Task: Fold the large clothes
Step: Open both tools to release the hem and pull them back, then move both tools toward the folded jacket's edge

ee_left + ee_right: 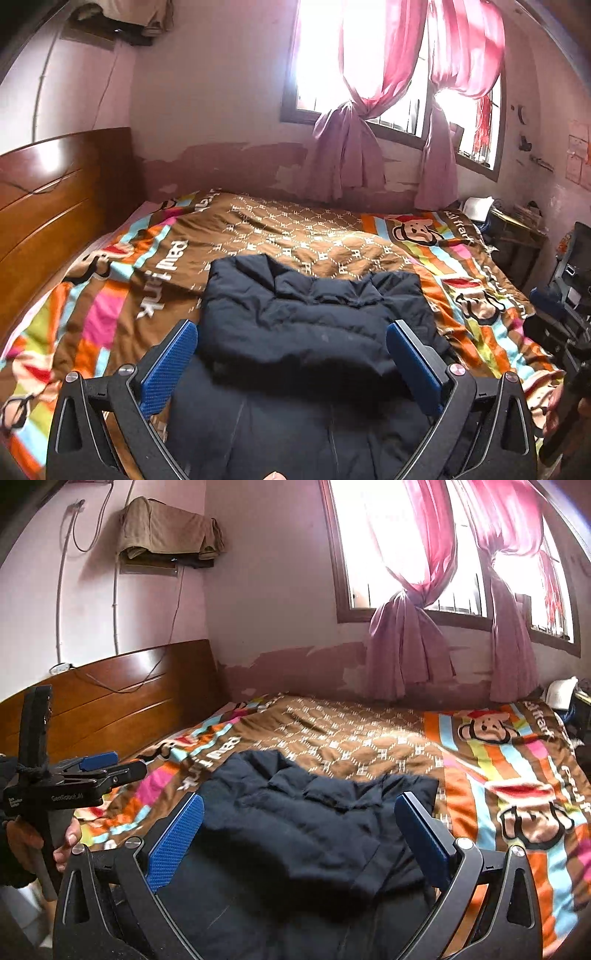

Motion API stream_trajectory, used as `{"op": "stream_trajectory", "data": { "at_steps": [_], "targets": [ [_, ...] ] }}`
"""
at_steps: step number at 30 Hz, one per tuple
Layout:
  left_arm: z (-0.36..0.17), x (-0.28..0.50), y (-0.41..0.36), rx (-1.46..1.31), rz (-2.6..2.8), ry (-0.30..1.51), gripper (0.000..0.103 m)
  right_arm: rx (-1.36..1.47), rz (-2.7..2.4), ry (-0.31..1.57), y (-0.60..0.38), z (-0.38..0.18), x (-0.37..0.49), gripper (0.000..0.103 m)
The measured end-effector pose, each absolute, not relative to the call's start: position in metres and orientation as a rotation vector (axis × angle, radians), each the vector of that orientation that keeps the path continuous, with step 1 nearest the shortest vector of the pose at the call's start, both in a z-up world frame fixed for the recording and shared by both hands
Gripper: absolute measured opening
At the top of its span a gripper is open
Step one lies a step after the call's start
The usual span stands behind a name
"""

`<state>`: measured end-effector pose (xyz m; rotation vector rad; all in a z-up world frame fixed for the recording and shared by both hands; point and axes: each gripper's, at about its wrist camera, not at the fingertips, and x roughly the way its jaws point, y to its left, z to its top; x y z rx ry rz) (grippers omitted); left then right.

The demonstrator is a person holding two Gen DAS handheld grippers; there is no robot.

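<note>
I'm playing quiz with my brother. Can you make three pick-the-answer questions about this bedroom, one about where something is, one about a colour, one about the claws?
1. Where does the dark jacket lie?
A. on the bed
B. on the headboard
C. on the window sill

2. What colour are the curtains?
A. green
B. pink
C. grey

3. How are the left claw and right claw?
A. both shut on the jacket
B. one open, one shut
C. both open

Answers: 1 A, it rests on the patterned blanket. 2 B, pink cloth hangs at the window. 3 C, the blue pads stand wide apart, gripping nothing.
</note>
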<state>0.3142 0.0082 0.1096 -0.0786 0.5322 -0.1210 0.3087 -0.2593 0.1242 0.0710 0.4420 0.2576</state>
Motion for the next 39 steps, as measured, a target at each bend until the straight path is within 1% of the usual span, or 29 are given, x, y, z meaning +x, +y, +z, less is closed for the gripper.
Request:
{"op": "stream_trajectory", "data": {
  "at_steps": [7,14,20,25,33,39],
  "targets": [
    [0.124,0.225,0.018,-0.052,-0.127,0.508,0.103,0.056,0.295,0.448,-0.246,0.133,0.225,0.101],
    [0.088,0.164,0.025,0.043,-0.138,0.545,0.103,0.003,0.32,0.48,-0.237,0.119,0.163,0.101],
    [0.034,0.134,0.033,0.135,-0.144,0.603,0.103,-0.029,0.305,0.558,-0.238,0.082,0.135,0.101],
    [-0.007,0.127,0.041,0.15,-0.149,0.66,0.103,-0.055,0.279,0.654,-0.242,0.035,0.128,0.101],
    [-0.054,0.115,0.034,0.189,-0.134,0.702,0.103,-0.115,0.246,0.777,-0.244,-0.029,0.126,0.101],
    [-0.09,0.122,0.035,0.199,-0.105,0.8,0.103,-0.158,0.208,0.911,-0.245,-0.069,0.133,0.101]
  ]
}}
